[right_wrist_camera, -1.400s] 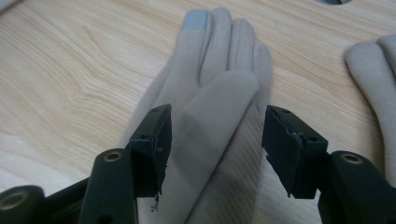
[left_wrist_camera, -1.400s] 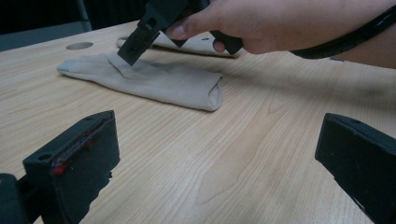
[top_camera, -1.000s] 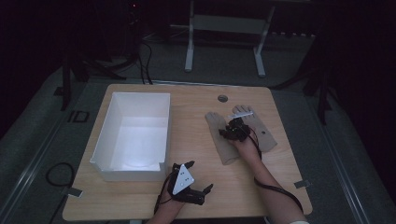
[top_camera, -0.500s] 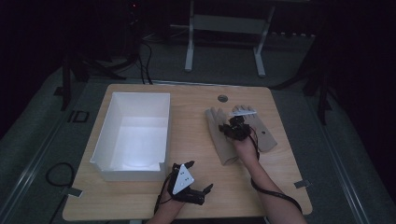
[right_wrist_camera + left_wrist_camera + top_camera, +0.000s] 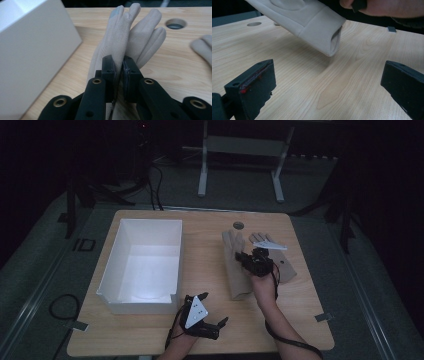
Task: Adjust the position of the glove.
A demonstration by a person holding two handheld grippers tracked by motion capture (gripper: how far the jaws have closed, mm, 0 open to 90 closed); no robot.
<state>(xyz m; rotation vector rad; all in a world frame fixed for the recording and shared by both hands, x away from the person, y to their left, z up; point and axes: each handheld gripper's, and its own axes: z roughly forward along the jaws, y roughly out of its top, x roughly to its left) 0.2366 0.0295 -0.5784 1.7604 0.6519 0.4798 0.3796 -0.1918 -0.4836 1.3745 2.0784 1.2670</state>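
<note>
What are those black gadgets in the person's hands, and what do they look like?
Each is a black handheld gripper: the left gripper and right gripper carry a grey three-cornered plate, two blocky black jaws with brass-ringed screw holes, and a trailing black cable. Forearms show no sleeves.

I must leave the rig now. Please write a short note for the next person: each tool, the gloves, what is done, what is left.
Right tool: shut on the left glove, pinching its fabric; the cuff end is off the table.
Left tool: open, holding nothing, near the front edge of the table.
Second glove: flat on the table, right of the held one.
White box: on the left, nothing visible in it.
Done: one glove gripped.
Left, probably: put both gloves into the box.
</note>
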